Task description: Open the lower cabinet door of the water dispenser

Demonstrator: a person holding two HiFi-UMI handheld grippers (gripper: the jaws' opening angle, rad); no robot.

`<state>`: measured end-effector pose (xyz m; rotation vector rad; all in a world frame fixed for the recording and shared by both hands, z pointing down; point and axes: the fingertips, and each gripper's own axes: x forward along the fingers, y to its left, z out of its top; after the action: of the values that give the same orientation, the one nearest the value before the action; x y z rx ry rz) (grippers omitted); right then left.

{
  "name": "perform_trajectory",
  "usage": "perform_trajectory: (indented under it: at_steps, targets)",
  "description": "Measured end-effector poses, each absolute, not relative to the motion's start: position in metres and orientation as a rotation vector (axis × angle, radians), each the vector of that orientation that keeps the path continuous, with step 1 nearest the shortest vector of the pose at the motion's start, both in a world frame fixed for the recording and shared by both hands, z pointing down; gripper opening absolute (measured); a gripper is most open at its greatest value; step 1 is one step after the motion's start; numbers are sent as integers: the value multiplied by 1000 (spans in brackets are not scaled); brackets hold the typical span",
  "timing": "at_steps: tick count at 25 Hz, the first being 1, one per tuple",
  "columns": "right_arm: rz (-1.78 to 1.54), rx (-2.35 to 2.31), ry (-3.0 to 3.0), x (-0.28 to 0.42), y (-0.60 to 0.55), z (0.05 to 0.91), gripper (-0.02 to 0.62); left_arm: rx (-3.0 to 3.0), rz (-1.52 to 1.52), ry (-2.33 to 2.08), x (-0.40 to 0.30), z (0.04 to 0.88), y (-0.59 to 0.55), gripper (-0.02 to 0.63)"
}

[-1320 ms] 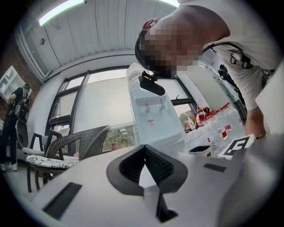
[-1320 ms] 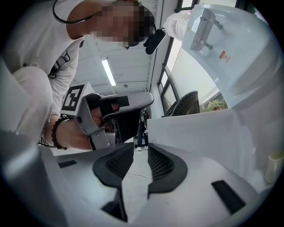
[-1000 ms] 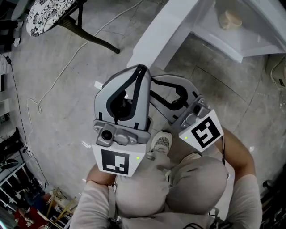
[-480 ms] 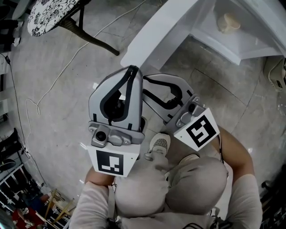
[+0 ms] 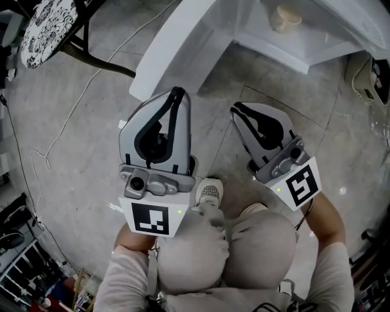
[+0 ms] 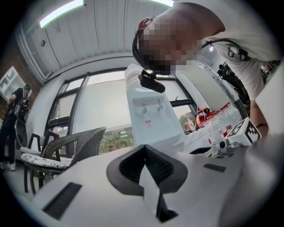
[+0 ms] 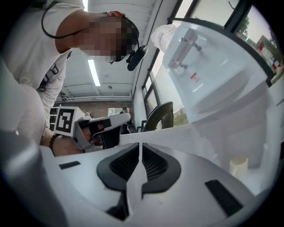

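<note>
The white water dispenser [image 6: 153, 117] [image 7: 213, 75] stands in front of me. Its lower cabinet door [image 5: 177, 52] is swung wide open, and a pale cup [image 5: 283, 17] [image 7: 239, 166] sits on the shelf inside. My left gripper [image 5: 177, 92] [image 6: 144, 148] is shut and empty, its tips just below the door's free edge. My right gripper [image 5: 234, 109] [image 7: 140, 145] hangs over the floor in front of the open cabinet, clear of the door. Its jaws have just been closing with nothing between them, and they now meet.
A chair with a patterned cushion [image 5: 46, 27] stands at the far left, and a thin cable [image 5: 61, 131] trails over the tiled floor. My shoe [image 5: 209, 194] is between the grippers. A wicker chair [image 6: 71, 146] stands left of the dispenser.
My right gripper has swung to the right, away from the door's free edge, and its jaws have closed. The left gripper has stayed in about the same place.
</note>
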<state>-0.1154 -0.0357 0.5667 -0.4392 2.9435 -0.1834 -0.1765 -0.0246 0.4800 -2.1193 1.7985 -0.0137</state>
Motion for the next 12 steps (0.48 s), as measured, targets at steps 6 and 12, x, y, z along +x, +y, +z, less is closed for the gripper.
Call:
perform_trajectory:
  at_steps: [6,12]
  targets:
    - [-118,-658,2880,-51,-56,530,31,-2144,-41,1728,-153,457,-21,3]
    - [-173,-864,2823,-4,-54,457,31,-2189,-5,1755,-137,391,-15,3]
